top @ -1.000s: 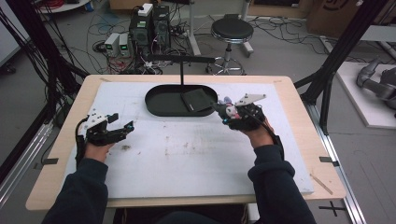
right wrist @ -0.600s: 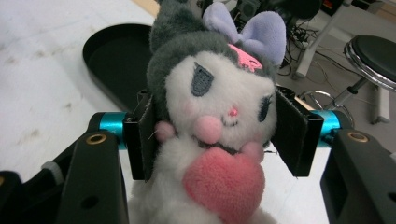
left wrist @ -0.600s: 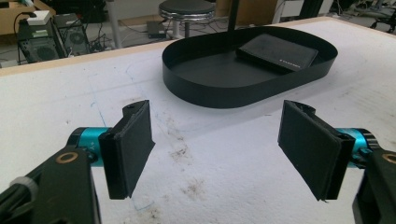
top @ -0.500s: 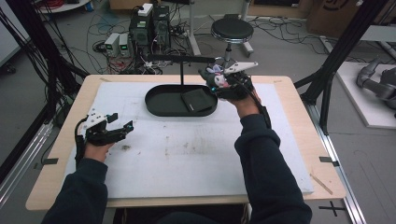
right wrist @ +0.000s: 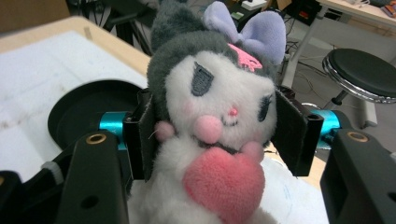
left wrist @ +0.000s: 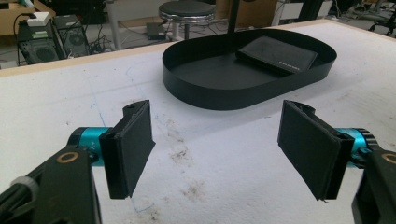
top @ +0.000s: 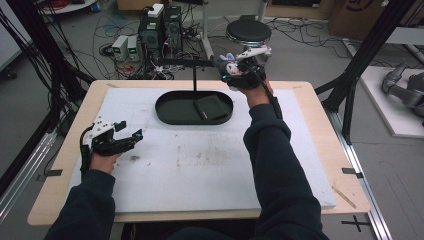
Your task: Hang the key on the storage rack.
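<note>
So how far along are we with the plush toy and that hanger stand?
Done: the right gripper has the plush toy clamped by the head and raised near the stand's bar; a black wallet lies in the tray. In hand: carrying the toy. Left, probably: hanging or placing it. The left gripper hangs open over the mat.

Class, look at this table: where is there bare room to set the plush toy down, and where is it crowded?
Free: the white mat between the left gripper and the right sleeve, in front of the black tray. Inside the tray, its left half is bare. Crowded: the tray's right half, taken by a black wallet, and around the stand post where the right gripper holds the plush toy.
</note>
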### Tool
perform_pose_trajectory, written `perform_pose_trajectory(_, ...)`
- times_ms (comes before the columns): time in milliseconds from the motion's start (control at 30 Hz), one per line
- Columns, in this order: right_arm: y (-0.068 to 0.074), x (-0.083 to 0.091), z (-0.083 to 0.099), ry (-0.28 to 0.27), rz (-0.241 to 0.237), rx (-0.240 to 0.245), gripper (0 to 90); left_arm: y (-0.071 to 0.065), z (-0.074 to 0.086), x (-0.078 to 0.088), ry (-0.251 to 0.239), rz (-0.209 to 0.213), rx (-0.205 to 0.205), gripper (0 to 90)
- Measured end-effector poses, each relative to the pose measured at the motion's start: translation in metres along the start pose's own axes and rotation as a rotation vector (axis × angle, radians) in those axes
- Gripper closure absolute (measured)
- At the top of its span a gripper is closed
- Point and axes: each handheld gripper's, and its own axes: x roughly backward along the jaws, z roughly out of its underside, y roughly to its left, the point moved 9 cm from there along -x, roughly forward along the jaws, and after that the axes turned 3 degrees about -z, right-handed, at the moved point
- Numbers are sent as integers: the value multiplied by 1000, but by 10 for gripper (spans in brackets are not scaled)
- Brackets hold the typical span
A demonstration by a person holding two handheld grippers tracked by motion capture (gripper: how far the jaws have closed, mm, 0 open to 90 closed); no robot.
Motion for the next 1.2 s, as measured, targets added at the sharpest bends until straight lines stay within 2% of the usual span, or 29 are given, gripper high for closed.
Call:
perform_pose_trajectory(133, -6, -4, -3, 9, 19, -11, 400, 1, 0, 0, -4, -1, 8, 264)
perform_pose_trajectory(167, -10, -6, -1, 17, 35, -23, 400, 1, 0, 1, -4, -1, 10, 264)
perform_pose_trajectory(267, -14, -8, 3, 36, 59, -20, 400, 2, -1, 1, -8, -3, 12, 264)
perform_pose_trajectory(333, -19, -9, 8, 63, 91, -32, 400, 2, -1, 1, -9, -4, 12, 264)
perform_pose_trajectory(467, -22, -13, 20, 90, 94, -36, 400, 2, 0, 1, -4, -2, 10, 264)
perform_pose_trajectory(567, -23, -20, 36, 151, 106, -33, 400, 2, -1, 1, -7, -4, 11, 264)
perform_pose_trajectory(600, -22, -22, 41, 158, 110, -28, 401, 2, 0, 1, -5, -3, 11, 264)
perform_pose_trajectory(633, -19, -28, 51, 188, 114, -22, 402, 2, 0, 1, -1, -3, 9, 264)
perform_pose_trajectory(767, -16, -39, 61, 222, 104, -24, 404, 1, 0, 1, -3, -2, 10, 264)
perform_pose_trajectory(833, -11, -46, 63, 222, 87, -31, 404, 1, 0, 1, -3, -3, 10, 264)
perform_pose_trajectory(967, 0, -61, 64, 237, 81, 1, 404, 2, 0, 1, -2, 0, 13, 264)
perform_pose_trajectory(1100, 7, -71, 67, 228, 63, -30, 390, 2, 0, 1, -4, 0, 15, 264)
perform_pose_trajectory(1167, 10, -75, 69, 234, 70, 2, 344, 3, 0, 1, -3, 3, 15, 264)
perform_pose_trajectory(1200, 10, -75, 69, 234, 70, 2, 344, 3, 0, 1, -3, 2, 17, 264)
